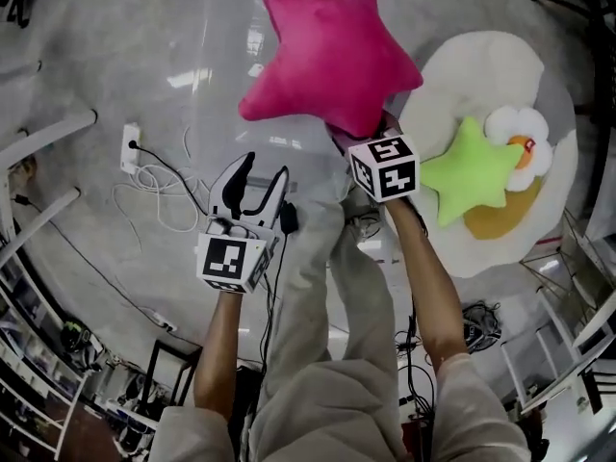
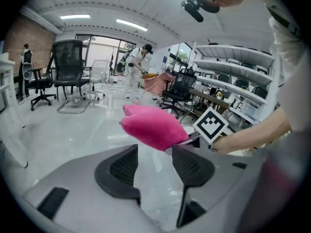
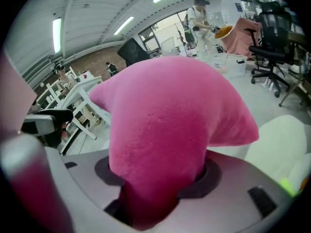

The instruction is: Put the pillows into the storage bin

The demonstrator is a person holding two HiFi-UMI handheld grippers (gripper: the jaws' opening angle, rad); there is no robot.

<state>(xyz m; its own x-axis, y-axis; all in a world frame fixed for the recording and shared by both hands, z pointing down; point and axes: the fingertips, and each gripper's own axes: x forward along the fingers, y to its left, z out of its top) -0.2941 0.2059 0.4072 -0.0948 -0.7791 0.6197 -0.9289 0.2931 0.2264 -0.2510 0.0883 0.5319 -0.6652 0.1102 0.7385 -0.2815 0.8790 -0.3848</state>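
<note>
Though the pink star [image 1: 327, 51] hides most of it, my right claw [image 3: 156, 174] is plainly clamped on one point of that pillow, jaws partly apart around the plush, holding it up above the floor [image 1: 115, 56]. My left claw [image 2: 153, 161] stands open with nothing between its pads (the pink star shows just beyond it, not touching). The floor is glossy grey. A pale rug [image 1: 481, 61] lies to the right, bearing the green star [image 1: 470, 173] just beside a white flower cushion [image 1: 520, 141]. Around the room stand office chairs [image 2: 68, 62] and shelves [image 2: 233, 76]. Count: two claws, two star pillows, one flower cushion, one rug.
</note>
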